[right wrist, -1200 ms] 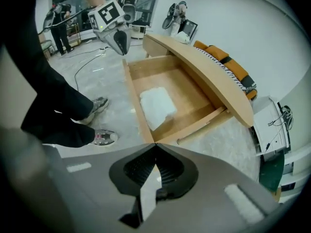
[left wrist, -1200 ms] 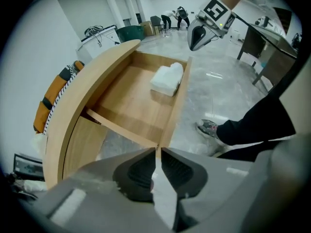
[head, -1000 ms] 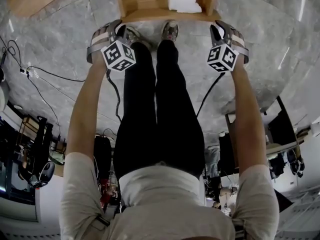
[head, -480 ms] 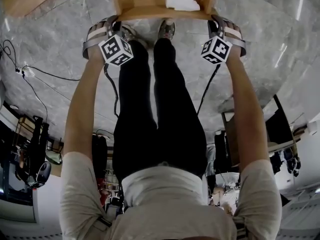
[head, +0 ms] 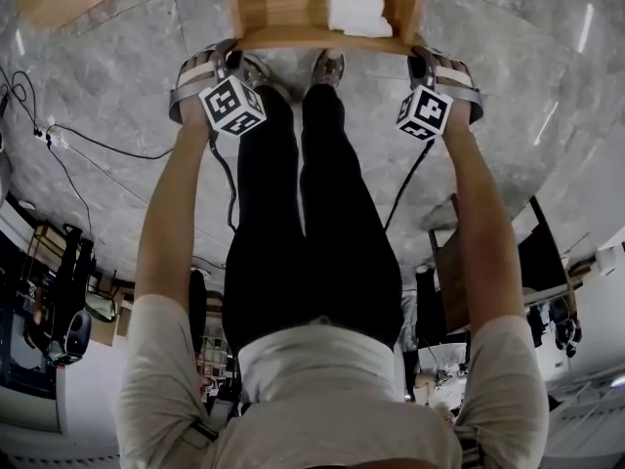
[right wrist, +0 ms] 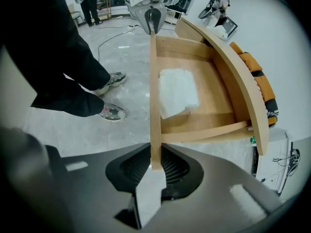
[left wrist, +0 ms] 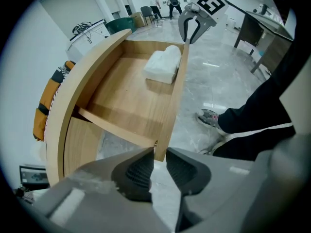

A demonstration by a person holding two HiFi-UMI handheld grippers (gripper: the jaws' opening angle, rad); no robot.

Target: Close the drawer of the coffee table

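Note:
The wooden drawer (head: 256,8) of the coffee table stands pulled out, with a white folded bundle (head: 357,12) lying inside. Its front panel (right wrist: 154,96) runs between both grippers. My right gripper (right wrist: 154,166) has just been closing and now has both pads pressed on the panel's right end. At the left corner, my left gripper (left wrist: 158,166) has also just been closing. The panel's end (left wrist: 176,89) sits between its fingertips, and the jaws still stand wider than the board. In the head view the left gripper (head: 234,55) and right gripper (head: 422,59) hang at the two front corners, pointing steeply down.
The person's legs (head: 312,213) and shoes (right wrist: 112,111) stand right in front of the drawer on the marble floor (head: 88,86). The table's curved top (right wrist: 240,74) arches behind the drawer. Cables (head: 98,145) trail at the left, and desks (head: 547,252) stand off to the right.
The right gripper has rolled slightly at its corner of the panel. Both hands have otherwise stayed at the drawer front, which remains pulled out.

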